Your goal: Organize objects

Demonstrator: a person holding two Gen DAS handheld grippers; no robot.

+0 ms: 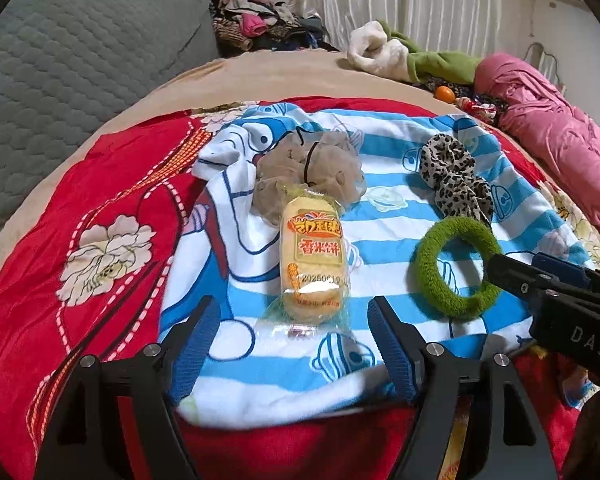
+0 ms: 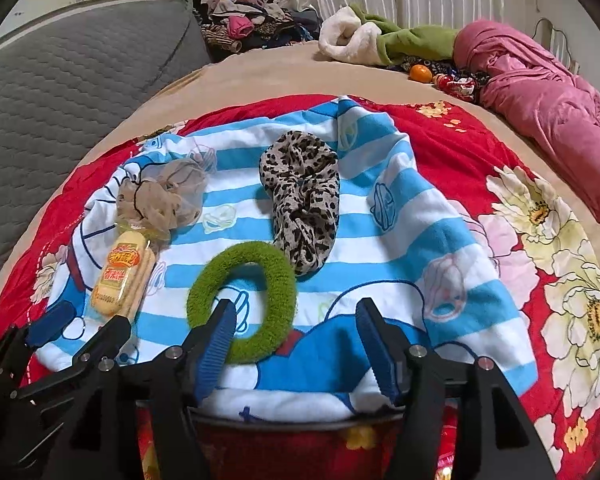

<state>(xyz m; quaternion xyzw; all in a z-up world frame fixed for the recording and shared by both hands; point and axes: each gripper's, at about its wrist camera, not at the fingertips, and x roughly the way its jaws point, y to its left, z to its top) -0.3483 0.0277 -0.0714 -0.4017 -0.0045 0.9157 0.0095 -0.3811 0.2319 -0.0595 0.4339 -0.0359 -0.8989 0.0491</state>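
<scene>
On a blue-and-white striped cartoon towel lie a yellow rice-cracker packet, a fuzzy green hair ring, a leopard-print scrunchie and a sheer beige scrunchie. My left gripper is open, with the packet's near end between its fingertips and untouched. My right gripper is open too. One of its fingers sits over the ring's hole and the other outside, so the ring's near side lies flat between them.
The towel rests on a red floral quilt spread over a tan bed. A grey quilted cushion is at the left. A pink bundle, green-and-white clothing, an orange and a heap of clothes lie at the back.
</scene>
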